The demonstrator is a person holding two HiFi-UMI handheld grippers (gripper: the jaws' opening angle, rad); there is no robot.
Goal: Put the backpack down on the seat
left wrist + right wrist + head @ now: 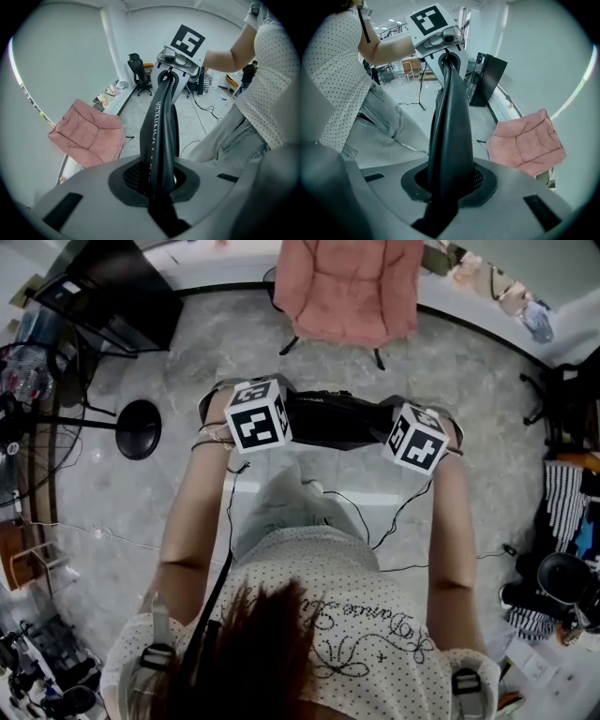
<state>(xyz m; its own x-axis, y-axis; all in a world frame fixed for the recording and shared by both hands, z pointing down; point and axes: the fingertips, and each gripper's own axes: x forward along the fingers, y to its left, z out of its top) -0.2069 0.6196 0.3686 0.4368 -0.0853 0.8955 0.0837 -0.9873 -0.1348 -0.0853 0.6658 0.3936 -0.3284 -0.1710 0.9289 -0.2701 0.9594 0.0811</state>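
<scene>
The black backpack (339, 420) hangs taut above the floor, short of the pink cushioned chair (349, 287). The left gripper (161, 180) and the right gripper (446, 185) each pinch one of its dark edges.

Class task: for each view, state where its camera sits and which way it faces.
Head view: on the person's head, facing steeply down; forearms, backpack, seat beyond.
Left gripper view: on the left gripper, facing along the backpack to the right gripper; shirt at right.
Right gripper view: on the right gripper, facing the left; shirt left.
All share backpack, seat.
</scene>
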